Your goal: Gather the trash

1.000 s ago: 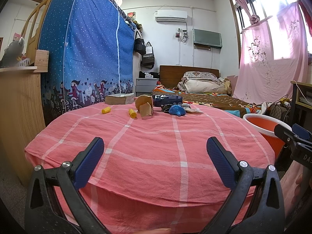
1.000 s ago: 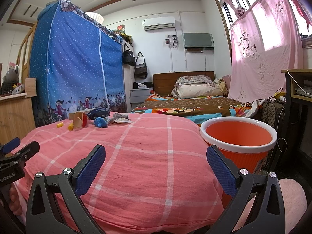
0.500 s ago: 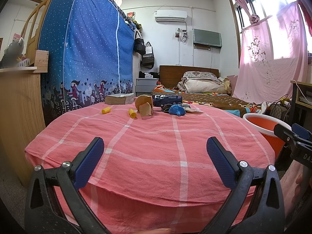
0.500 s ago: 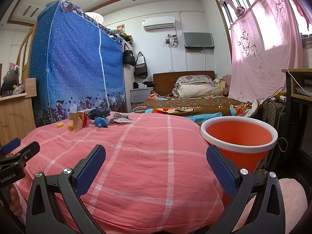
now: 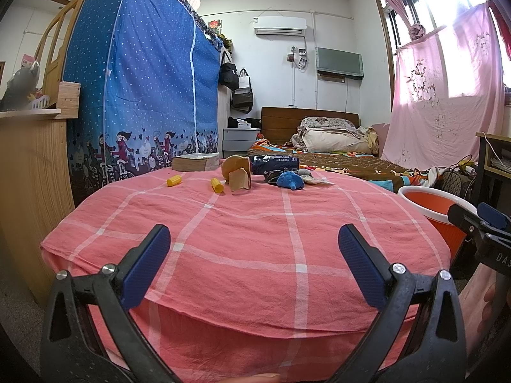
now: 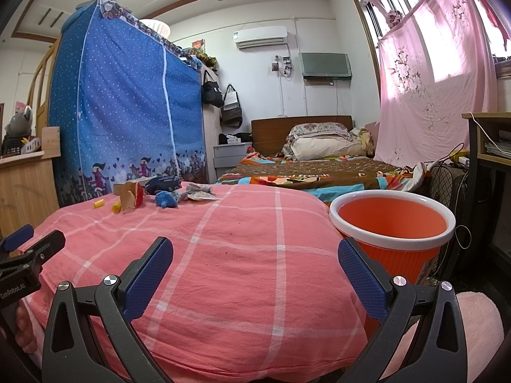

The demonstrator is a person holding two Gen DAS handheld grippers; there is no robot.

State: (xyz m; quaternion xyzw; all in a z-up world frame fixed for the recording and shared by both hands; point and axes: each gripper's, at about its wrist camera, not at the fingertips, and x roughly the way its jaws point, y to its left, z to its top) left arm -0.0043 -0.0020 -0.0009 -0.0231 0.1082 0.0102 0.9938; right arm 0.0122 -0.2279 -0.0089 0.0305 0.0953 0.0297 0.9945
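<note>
At the near edge of the pink checked cover (image 5: 255, 239), both claws are held level and empty: the left claw (image 5: 254, 266) has its blue pads wide apart with nothing between them, and the right claw (image 6: 255, 269) is likewise spread and bare.

Step in hand, as judged: the approach, before any pick. No trash has been gripped, and the orange bin (image 6: 391, 226) appears empty as far as its interior is seen.

Trash location: a loose cluster at 12 o'clock in the left wrist view, well apart from both claws, toward the far edge of the cover. Noted there: two yellow caps (image 5: 174, 180), a torn brown cardboard piece (image 5: 239, 178), a dark blue packet (image 5: 275, 163), a crumpled blue wad (image 5: 290, 180), and grey scraps (image 5: 308, 178) just beside the wad. In the right wrist view the same cluster is seen at 10 o'clock.

Next move, as judged: a long forward reach over the soft cover is called for, then a closing of the pads on one small piece. The bin stands at 3 o'clock of the left claw, beside the cover, so a carry across to the right is needed.

Surroundings: a thick book (image 5: 195, 162) lies just behind the caps and is probably not trash. Nothing is seen blocking the path.
</note>
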